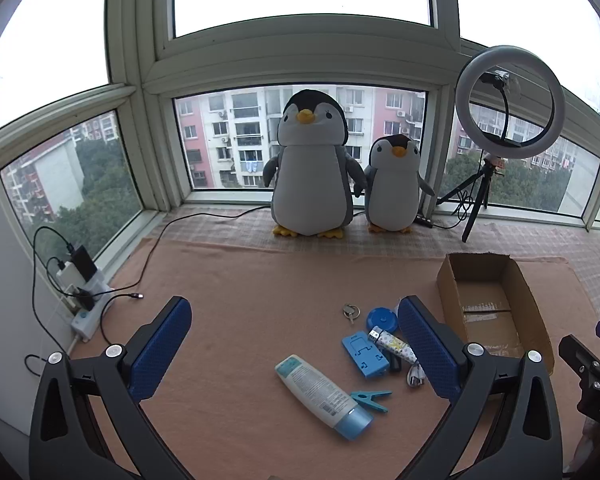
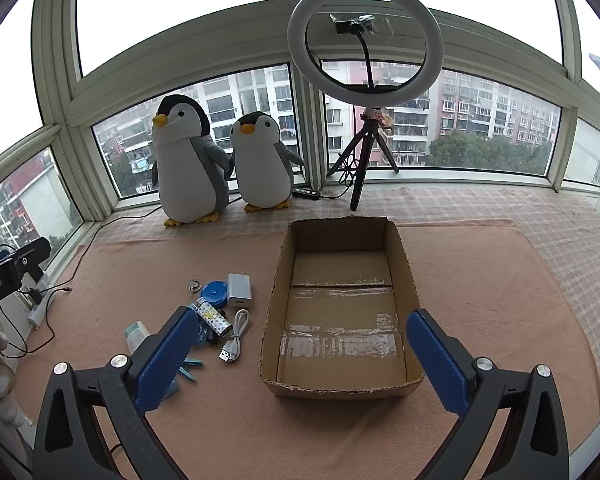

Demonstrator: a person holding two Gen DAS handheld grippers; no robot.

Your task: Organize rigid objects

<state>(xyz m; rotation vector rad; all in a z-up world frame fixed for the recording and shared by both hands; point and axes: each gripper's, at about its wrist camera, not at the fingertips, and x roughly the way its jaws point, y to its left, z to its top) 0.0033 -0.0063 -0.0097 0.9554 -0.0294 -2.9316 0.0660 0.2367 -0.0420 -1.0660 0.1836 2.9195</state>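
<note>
A salmon-pink cloth mat [image 2: 480,280] covers the window-bay floor. Two grey-and-white plush penguins [image 1: 314,168] stand at twelve o'clock by the glass, with a white ring light on a black tripod [image 2: 365,40] at their one o'clock. An open brown cardboard box [image 2: 404,264], nothing in it, lies on the mat. Left gripper [image 1: 296,344]: blue-padded fingers spread wide, holding nothing, above the clutter. Right gripper [image 2: 304,354]: fingers equally wide, holding nothing, over the box's near end. The loose items lie grouped at the box's nine o'clock: white tube with blue cap [image 1: 320,394], blue plastic phone stand [image 1: 362,352], white USB charger block [image 2: 239,289], patterned lighter [image 1: 394,344], round blue case [image 1: 381,317], white coiled cable [image 2: 236,334], teal clothes peg [image 1: 370,398], metal key ring [image 1: 351,311].
</note>
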